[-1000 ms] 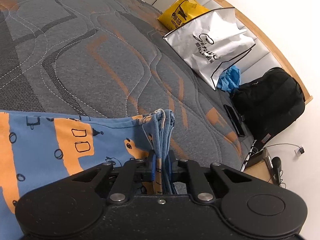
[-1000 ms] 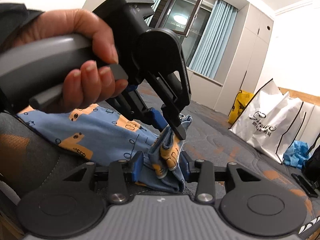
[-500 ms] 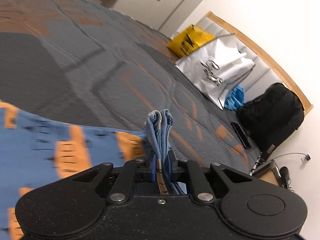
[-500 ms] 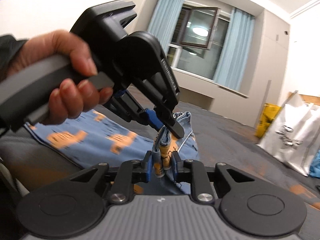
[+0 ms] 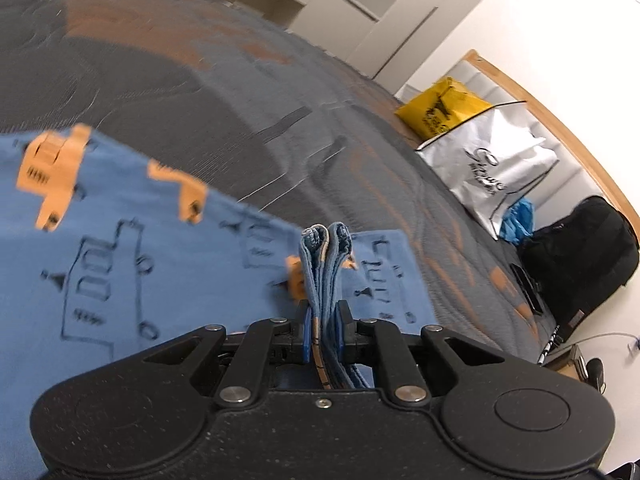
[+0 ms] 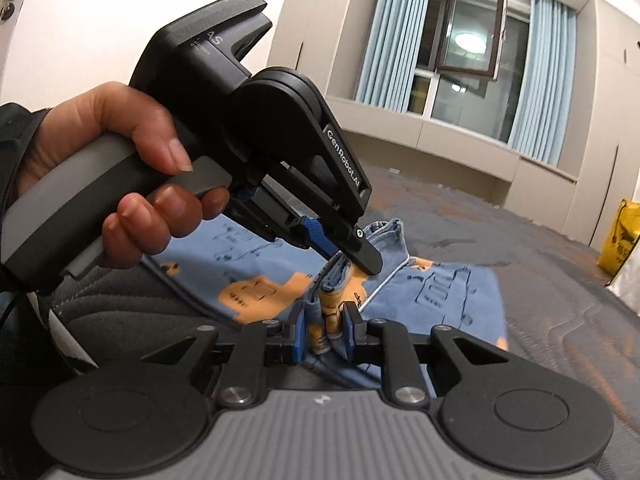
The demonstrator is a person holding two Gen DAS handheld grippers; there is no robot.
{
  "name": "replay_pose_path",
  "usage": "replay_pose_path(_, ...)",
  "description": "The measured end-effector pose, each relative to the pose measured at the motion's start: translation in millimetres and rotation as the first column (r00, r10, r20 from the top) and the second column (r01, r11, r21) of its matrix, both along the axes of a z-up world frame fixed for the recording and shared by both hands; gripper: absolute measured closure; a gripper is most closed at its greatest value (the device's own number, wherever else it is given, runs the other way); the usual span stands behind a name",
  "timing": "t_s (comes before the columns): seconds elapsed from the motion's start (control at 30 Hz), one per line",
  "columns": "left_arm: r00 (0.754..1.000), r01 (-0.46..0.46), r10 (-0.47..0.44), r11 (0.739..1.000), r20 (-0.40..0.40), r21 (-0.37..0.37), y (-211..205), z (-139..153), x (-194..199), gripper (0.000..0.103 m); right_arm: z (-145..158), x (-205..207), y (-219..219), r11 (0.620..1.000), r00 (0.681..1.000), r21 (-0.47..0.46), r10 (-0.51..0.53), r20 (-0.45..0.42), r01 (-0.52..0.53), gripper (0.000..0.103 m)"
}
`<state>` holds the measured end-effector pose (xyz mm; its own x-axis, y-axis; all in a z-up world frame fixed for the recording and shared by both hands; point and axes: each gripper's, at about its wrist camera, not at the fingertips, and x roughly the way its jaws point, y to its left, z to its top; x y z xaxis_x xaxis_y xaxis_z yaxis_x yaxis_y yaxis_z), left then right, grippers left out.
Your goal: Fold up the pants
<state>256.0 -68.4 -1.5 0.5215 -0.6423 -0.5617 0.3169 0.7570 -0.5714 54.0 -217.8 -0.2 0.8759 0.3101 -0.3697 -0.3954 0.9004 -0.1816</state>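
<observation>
Blue pants with orange print (image 5: 120,264) lie on the grey and orange bed (image 5: 200,92). My left gripper (image 5: 323,320) is shut on a doubled edge of the pants (image 5: 326,264), which sticks up between its blue pads. My right gripper (image 6: 326,332) is shut on a bunched edge of the same pants (image 6: 332,296). In the right wrist view the left gripper (image 6: 352,252), held by a hand, pinches the cloth just above and ahead of the right one. The pants (image 6: 440,296) spread out on the bed beyond both.
A yellow bag (image 5: 440,108), a white shopping bag (image 5: 492,168) and a black backpack (image 5: 580,256) stand along the wooden bed edge at right. A window with blue curtains (image 6: 468,48) is on the far wall. A dark phone (image 5: 528,288) lies on the bed.
Both grippers have lifted and swung forward over the bed with the held edges. More of the blue cloth now lies spread under and ahead of them. Both stay shut.
</observation>
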Motion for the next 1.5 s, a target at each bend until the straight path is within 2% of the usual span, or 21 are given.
replay_pose_path(0.37,0.999,-0.02,0.019,0.999,-0.034,-0.035,4.5,-15.2,2.8,0.09,-3.7,9.4,0.2,1.0,0.999,0.003,-0.005,-0.032,0.005,0.081)
replay_pose_path(0.63,1.0,-0.006,0.004,0.998,-0.028,-0.056,3.3,-7.2,2.4,0.091,-0.8,7.0,-1.6,0.999,1.0,0.037,-0.011,-0.026,0.012,0.081)
replay_pose_path(0.8,1.0,-0.001,0.002,0.998,0.004,-0.062,8.1,4.7,-0.1,0.091,3.4,4.6,-0.6,0.998,1.0,0.061,-0.008,-0.009,0.009,0.084)
replay_pose_path(1.17,0.996,-0.078,0.08,0.996,0.047,-0.05,66.8,24.1,-12.6,0.092,19.8,8.6,37.8,0.99,0.99,0.043,0.134,0.033,-0.135,0.085)
replay_pose_path(1.5,0.983,-0.177,0.178,0.984,0.032,-0.034,129.2,18.4,-19.1,0.092,17.7,19.7,89.8,0.965,0.965,-0.003,0.262,0.019,-0.262,0.085)
